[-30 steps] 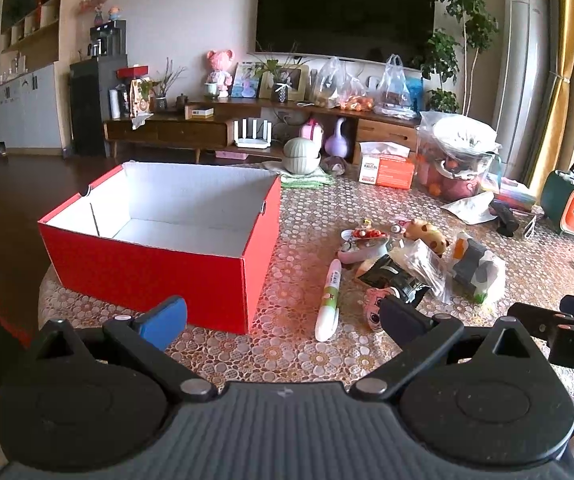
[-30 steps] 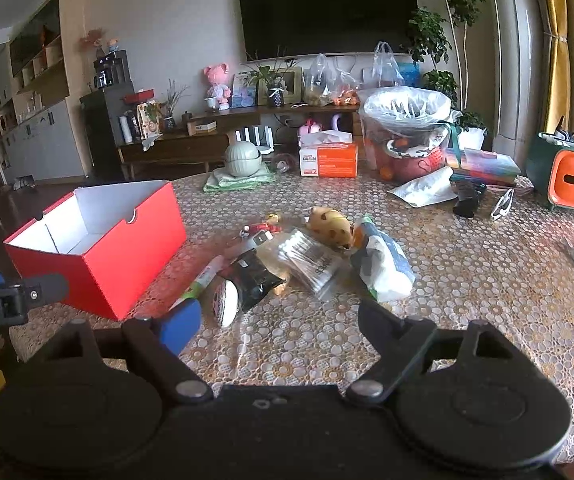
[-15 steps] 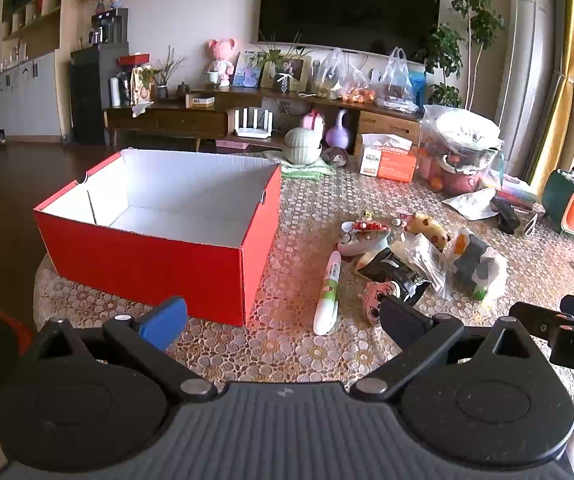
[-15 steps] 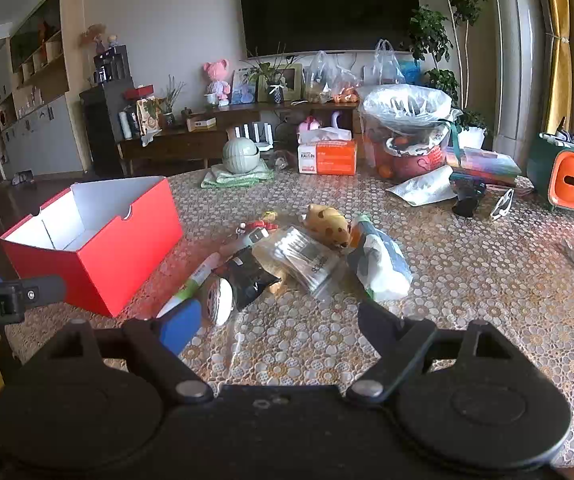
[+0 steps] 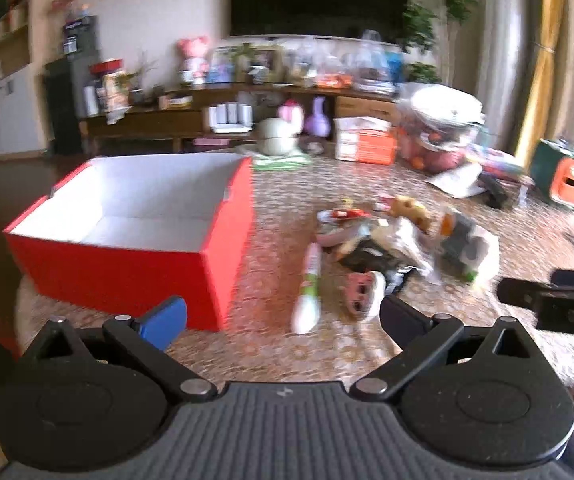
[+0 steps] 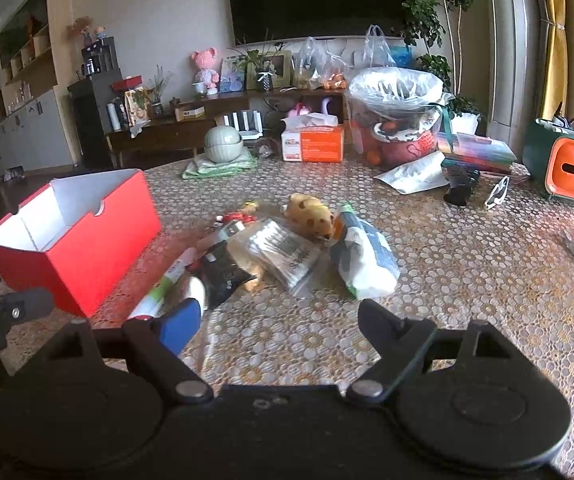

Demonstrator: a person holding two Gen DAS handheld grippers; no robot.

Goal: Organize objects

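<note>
Both views look across a table point(image 6: 467, 276) covered in a patterned lace-style cloth. The widest bare stretch of cloth lies at lower centre and right of the right wrist view, between the gripper and the clutter; in the left wrist view a narrower bare strip runs between the box and the pile. The table's near left edge curves away under the box at lower left, with dark floor beyond it.

The red cardboard box point(image 5: 127, 276) sits at left centre of the left wrist view, open at the top, its white inside showing nothing in it. In the right wrist view the same box point(image 6: 99, 256) is at middle left.

The loose pile fills the frame centre. A white and green tube point(image 5: 309, 288) lies nearest the box, pointing toward the camera. Just right of it is a small pink and white toy point(image 5: 361, 294), then a black packet point(image 6: 223, 272), a clear plastic packet point(image 6: 283, 252), a yellow spotted plush toy point(image 6: 311, 216) and a white and blue pouch point(image 6: 363, 264), all touching or overlapping.

Further back stand an orange tissue box point(image 6: 313, 142), a bag-lined basket point(image 6: 401, 120) and, at far right, a green and orange container point(image 6: 563, 168).

The left gripper point(image 5: 283, 316) has its jaws spread wide with nothing between them, above the cloth just before the tube. The right gripper point(image 6: 279, 320) is likewise wide apart and empty, over bare cloth.
</note>
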